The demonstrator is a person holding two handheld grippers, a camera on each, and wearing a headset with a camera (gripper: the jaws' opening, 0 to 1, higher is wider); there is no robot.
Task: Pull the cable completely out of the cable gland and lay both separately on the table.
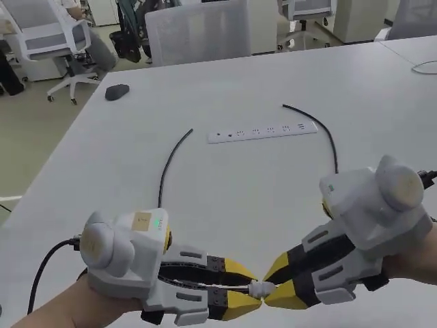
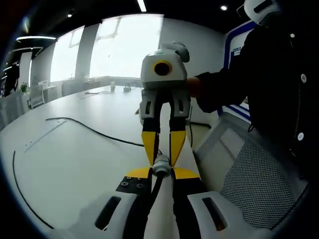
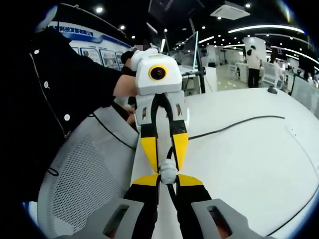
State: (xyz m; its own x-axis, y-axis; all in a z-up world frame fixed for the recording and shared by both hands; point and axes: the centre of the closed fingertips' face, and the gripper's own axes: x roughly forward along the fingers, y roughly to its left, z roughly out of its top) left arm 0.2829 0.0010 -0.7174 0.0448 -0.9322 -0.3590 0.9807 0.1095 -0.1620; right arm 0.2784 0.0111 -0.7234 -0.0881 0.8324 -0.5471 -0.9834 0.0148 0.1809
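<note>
While left gripper [image 1: 248,291] clamps the cable [image 2: 156,185], right gripper [image 1: 272,290] pinches the cable gland [image 1: 259,289] (cable inside it).

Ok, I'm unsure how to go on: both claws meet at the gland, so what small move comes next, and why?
Probably pull the left claw straight back while the right claw holds firm. The right seems to pinch the gland, the cable runs through the left one, and cable and gland are not yet apart.

Open office: swivel chairs [image 1: 46,39], white desks [image 1: 239,191], computer mouse [image 1: 117,91].
</note>
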